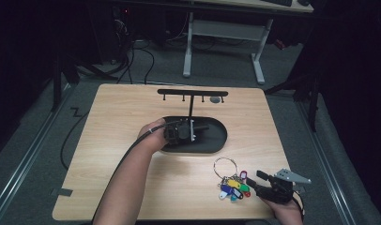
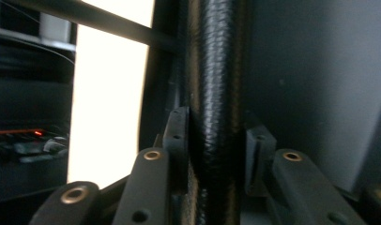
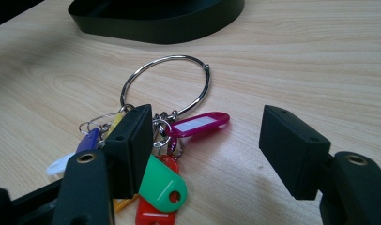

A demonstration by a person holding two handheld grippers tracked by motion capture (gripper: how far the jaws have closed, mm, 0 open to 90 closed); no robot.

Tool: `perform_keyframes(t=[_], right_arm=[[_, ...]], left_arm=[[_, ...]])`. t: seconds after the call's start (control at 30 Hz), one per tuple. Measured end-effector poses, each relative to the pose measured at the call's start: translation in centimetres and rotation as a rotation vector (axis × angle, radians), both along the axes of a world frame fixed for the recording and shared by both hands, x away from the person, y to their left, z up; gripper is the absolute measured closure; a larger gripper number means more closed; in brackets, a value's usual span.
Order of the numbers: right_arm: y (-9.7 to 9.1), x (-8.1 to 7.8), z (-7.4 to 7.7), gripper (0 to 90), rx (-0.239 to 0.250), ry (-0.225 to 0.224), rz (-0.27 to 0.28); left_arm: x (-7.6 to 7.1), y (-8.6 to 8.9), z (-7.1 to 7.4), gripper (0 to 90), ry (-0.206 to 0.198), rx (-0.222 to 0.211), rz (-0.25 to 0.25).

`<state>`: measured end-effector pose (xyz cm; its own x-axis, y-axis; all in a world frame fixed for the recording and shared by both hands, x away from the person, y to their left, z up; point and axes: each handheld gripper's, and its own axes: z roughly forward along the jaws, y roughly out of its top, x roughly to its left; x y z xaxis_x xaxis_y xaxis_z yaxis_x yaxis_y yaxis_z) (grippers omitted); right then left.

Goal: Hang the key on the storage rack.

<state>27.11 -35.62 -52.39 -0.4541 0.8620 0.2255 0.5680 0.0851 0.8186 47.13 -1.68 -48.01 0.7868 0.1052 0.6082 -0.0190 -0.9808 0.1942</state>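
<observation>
The left hand-held gripper (image 1: 194, 131) is positioned over the black oval tray base (image 1: 216, 145) of the key stand, at the foot of the black textured upright post (image 2: 216, 93). In the left gripper view, the post stands between the two jaws; one pad lies against the post and the other stands just beside it, so whether they clamp it cannot be told. The tray base carries the post, which rises to a thin black crossbar with small pegs (image 1: 192, 93); what else lies in the tray is hidden by the hand. The right hand-held gripper (image 1: 255, 181) rests low on the light wooden worktop (image 1: 132, 112) near the front right edge, released, with its jaws apart and nothing clamped. In the right gripper view, one pad (image 3: 130, 145) sits over the edge of the bunch of coloured plastic key tags (image 3: 163, 183), while the other stands over bare wood. The tags hang on a large silver metal key ring (image 3: 167, 84), which lies flat on the worktop, near the tray base but apart from it.
</observation>
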Motion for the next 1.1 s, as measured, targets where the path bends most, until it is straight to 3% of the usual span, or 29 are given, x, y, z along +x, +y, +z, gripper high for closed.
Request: perform_keyframes(t=[0.17, 0.37, 0.53, 0.73, 1.03, 1.1], right_arm=[[0.0, -0.1, 0.1, 35.9, 0.003, 0.005, -0.002], [0.3, 0.2, -0.2, 35.9, -0.011, 0.017, 0.013], [0.5, 0.2, -0.2, 36.0, -0.02, 0.017, 0.02], [0.7, 0.1, -0.1, 36.0, -0.028, 0.014, 0.023], [0.7, 0.2, -0.1, 36.1, -0.036, 0.015, 0.027], [0.7, 0.2, -0.1, 36.3, -0.038, 0.01, 0.029]], left_arm=[[-0.2, -0.3, -0.2, 63.0, 0.047, -0.001, 0.023], [-0.4, -0.2, -0.3, 57.6, 0.119, -0.035, 0.074], [-0.8, 0.0, -0.2, 56.9, 0.137, -0.032, 0.088], [-0.8, 0.3, 0.0, 54.6, 0.187, -0.03, 0.115], [-1.2, 1.2, 0.2, 49.2, 0.195, -0.074, 0.139], [-1.5, 1.5, 0.9, 50.4, 0.186, -0.117, 0.139]])
